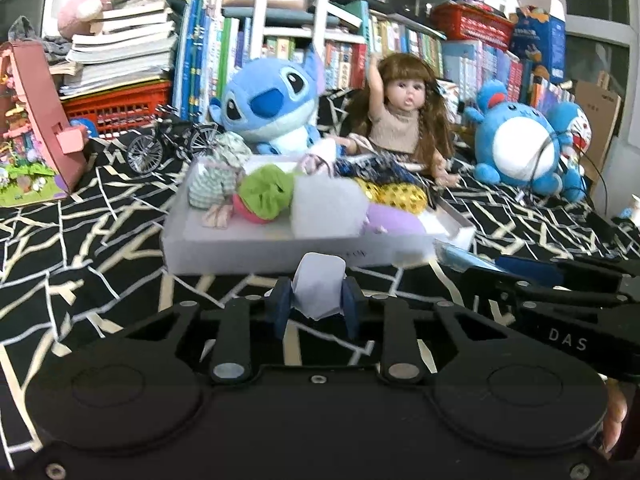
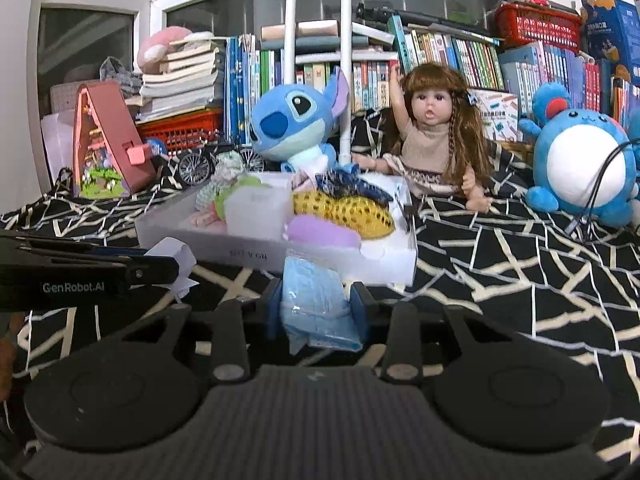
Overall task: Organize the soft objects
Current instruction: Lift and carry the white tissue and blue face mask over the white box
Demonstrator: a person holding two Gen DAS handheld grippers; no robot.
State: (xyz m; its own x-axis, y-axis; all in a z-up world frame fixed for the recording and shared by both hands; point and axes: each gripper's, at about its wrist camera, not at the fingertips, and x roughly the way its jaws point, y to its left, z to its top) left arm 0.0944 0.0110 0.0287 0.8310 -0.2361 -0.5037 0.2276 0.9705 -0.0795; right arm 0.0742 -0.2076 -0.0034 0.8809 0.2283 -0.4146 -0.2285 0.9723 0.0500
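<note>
Resting against one white tray (image 1: 280, 252) of soft items on the black patterned cloth (image 1: 80, 240) are three blue plush toys and one doll (image 1: 400, 120). Left gripper (image 1: 316, 308) is clenched on a white soft piece (image 1: 320, 288); right gripper (image 2: 318, 308) grasps a light-blue packet (image 2: 316, 300) before the tray.

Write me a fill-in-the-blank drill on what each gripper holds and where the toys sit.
1. The left gripper is shut on a ____ folded cloth.
2. The right gripper is shut on a light ____ bagged cloth.
3. The yellow sequined item lies inside the white ____.
4. The doll sits beside the blue ____ plush.

Missing words: white; blue; box; Stitch
</note>
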